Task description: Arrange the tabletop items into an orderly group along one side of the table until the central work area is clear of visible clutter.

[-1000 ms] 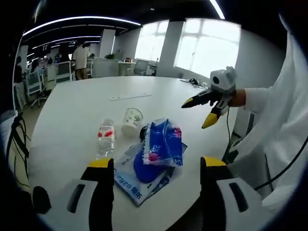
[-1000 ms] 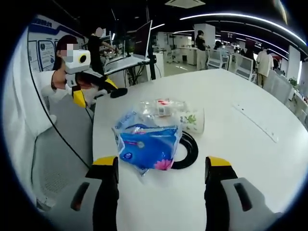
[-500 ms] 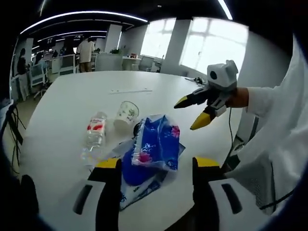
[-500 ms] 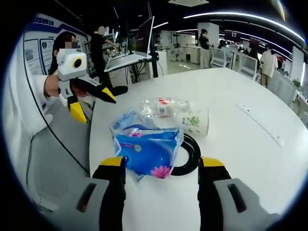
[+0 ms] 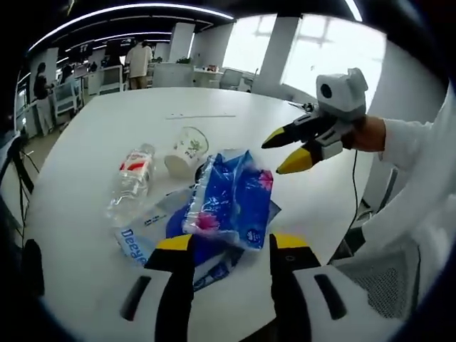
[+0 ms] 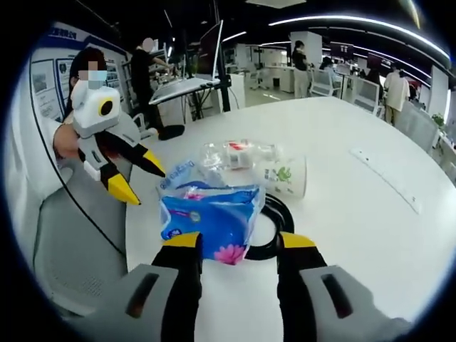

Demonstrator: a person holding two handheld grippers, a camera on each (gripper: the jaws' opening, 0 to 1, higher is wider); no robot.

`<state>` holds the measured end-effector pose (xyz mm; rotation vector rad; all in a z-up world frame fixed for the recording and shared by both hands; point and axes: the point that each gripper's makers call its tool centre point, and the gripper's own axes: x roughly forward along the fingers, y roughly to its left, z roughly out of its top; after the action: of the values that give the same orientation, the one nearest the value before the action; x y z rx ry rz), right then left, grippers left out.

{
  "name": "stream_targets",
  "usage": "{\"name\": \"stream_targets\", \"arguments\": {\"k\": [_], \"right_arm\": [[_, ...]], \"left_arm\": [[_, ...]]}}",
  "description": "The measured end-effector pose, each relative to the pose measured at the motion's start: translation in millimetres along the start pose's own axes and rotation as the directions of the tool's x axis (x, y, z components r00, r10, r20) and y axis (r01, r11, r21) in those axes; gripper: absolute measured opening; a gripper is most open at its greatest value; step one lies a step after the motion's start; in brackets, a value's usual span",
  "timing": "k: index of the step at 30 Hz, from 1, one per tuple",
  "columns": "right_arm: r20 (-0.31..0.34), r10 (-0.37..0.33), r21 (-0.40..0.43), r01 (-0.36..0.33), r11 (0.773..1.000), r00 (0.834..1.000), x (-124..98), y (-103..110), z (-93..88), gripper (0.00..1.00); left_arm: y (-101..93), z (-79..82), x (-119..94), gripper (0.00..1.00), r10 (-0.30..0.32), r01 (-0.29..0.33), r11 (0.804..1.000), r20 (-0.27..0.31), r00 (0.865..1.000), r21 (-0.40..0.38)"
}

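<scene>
White round table [image 5: 85, 235] in open-plan office w/ desks, ceiling strip lights, blue tissue pack [image 5: 231, 203] near table edge beside paper cup [image 5: 184, 149], plastic bottle [image 5: 130, 182], black ring [image 6: 274, 224], left gripper [image 5: 229, 246] & right gripper [image 6: 237, 244] both spread, empty.

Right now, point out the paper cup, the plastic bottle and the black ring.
paper cup [image 5: 184, 150], left gripper view, on its printed side wall.
plastic bottle [image 5: 130, 179], left gripper view, on its clear body below the red label.
black ring [image 6: 274, 217], right gripper view, on its exposed right arc.

Open-plan office, desks [image 6: 285, 77], monitor [image 6: 211, 51], strip lights [image 6: 356, 21]
</scene>
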<state>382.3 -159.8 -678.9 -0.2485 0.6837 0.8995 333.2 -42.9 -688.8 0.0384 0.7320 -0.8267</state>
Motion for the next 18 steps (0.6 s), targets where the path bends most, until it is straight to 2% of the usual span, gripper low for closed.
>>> {"name": "stream_targets", "arguments": {"k": [7,9,10,13,15,18], "right_arm": [[-0.017,0.008,-0.002,-0.008,1.000,1.000,8,2,-6.3,0.35],[-0.027,0.008,-0.012,-0.008,1.000,1.000,11,3,-7.8,0.33],[-0.042,-0.003,-0.045,0.001,0.999,0.999,12,2,-9.8,0.32],[-0.042,-0.002,-0.046,0.000,0.999,0.999,15,1,-10.7,0.26],[-0.031,0.002,-0.005,-0.002,1.000,1.000,17,1,-10.8,0.24],[-0.057,-0.002,-0.036,0.000,0.999,0.998,20,1,-16.4,0.16]], "left_arm": [[-1.7,-12.8,13,0.34,0.032,-0.035,0.997,-0.052,0.998,-0.062],[-0.5,-13.9,15,0.34,0.052,-0.058,0.990,-0.051,0.997,-0.128],[-1.7,-14.5,16,0.34,0.046,-0.053,0.987,-0.052,0.998,-0.151],[-0.3,-18.3,19,0.31,0.056,-0.065,0.986,-0.067,0.996,-0.153],[2.5,-21.4,20,0.29,0.075,-0.087,0.981,-0.077,0.994,-0.172],[4.8,-25.6,24,0.23,0.081,-0.098,0.973,-0.087,0.993,-0.209]]}}
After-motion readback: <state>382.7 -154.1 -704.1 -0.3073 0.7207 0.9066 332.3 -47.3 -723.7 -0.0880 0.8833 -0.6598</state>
